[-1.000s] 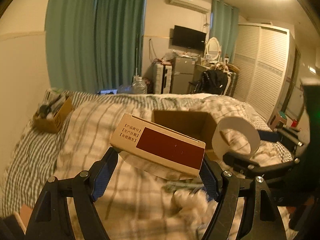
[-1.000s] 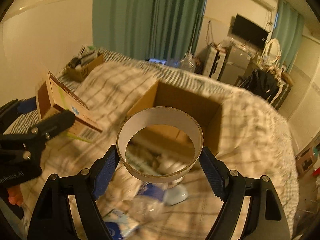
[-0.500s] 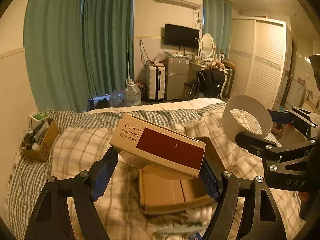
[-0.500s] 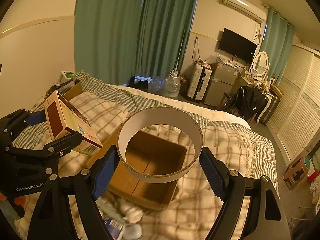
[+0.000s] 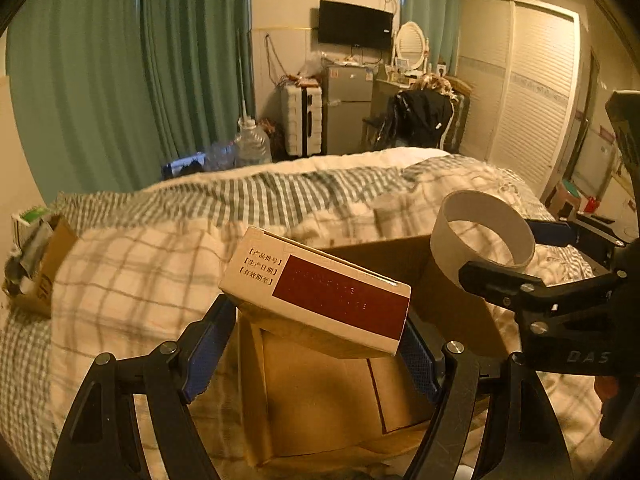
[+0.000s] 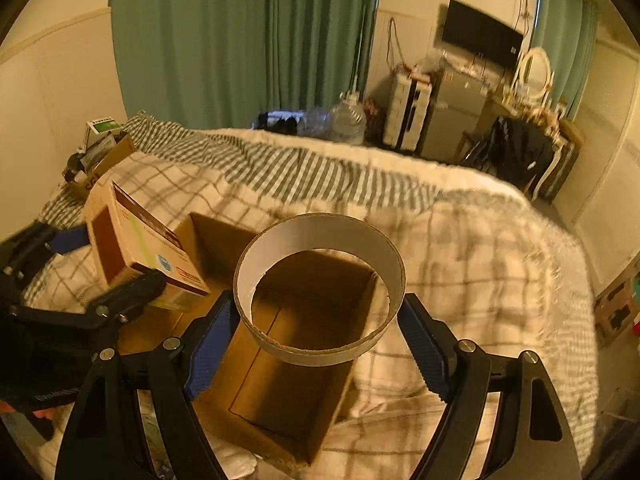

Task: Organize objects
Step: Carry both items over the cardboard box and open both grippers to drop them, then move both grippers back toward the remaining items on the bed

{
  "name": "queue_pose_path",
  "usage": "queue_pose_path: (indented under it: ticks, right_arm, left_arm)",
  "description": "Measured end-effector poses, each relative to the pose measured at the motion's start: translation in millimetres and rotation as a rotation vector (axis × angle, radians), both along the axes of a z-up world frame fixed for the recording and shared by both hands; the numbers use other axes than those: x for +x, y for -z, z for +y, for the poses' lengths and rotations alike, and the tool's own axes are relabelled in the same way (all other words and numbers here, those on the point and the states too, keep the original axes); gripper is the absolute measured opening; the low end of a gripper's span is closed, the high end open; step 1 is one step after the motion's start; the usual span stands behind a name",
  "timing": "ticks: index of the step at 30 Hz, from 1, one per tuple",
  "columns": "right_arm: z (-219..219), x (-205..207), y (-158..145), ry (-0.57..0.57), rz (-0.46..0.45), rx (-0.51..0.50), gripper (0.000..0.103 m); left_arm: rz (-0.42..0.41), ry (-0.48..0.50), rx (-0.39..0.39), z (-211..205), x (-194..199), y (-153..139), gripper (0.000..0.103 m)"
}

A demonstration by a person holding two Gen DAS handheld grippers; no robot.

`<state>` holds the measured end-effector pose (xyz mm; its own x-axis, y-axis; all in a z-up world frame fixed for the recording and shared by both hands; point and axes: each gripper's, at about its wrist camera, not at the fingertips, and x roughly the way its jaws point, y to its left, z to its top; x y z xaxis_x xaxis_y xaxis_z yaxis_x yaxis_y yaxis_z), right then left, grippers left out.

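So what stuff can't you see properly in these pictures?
- Floor of the open cardboard box, right wrist view: partly hidden behind the cardboard ring, the rest in shadow.
- Small print on the carton, left wrist view: too small to read.
- Contents of the little box by the wall: too small.
- Person's hands: cut off by the picture edges.

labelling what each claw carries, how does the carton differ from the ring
The carton is a closed rectangular pack, printed with a dark red panel and text; the ring is a round hollow band, plain white, open right through. The carton is tilted in the left claw; the ring sits roughly level in the right claw. Shared: each is pinched between blue pads above the open cardboard box on the bed.
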<state>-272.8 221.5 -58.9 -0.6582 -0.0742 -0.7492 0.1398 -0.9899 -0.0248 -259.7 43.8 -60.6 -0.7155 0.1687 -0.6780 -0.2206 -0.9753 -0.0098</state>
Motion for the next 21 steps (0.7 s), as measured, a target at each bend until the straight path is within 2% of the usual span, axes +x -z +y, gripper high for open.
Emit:
queue_pose_path:
  ticks: [3,5,7,9,12,16,21]
  right_arm:
    - [4.3,-0.8,6.9,-0.017,-0.015,-0.074,0.082]
    - [1.8,-0.6,6.2,-0.006,-0.010,-0.071,0.084]
    - [2.8,1.0,3.9,0.008,-0.005,-0.044,0.091]
    - [3.0,6.1,-2.7,0.019,0.007,-0.017,0.095]
    - [2.8,18.3,-15.7,0.036,0.024,0.016,0.095]
    - [-0.4,43.8,-38.3,0.031,0.051,0.036,0.095]
    - [-8.5,92.7,-67.6,-0.002,0.084,0.050,0.098]
  left_arm:
    - [0.026,-0.013,0.013,-3.3,0.5,1.9,0.081]
    - [0.032,-0.019,0.018,-5.5,1.7,0.3,0.084]
    - [0.029,-0.046,0.006,-9.0,2.9,-1.9,0.097]
    - [0.030,-0.058,0.008,-12.9,3.3,-6.2,0.101]
    - [0.029,-0.040,0.030,-17.9,14.2,-19.2,0.103]
    - [0.033,-0.027,0.017,-21.6,30.3,-37.4,0.103]
    - [0.017,-0.014,0.006,-33.7,59.5,-59.7,0.103]
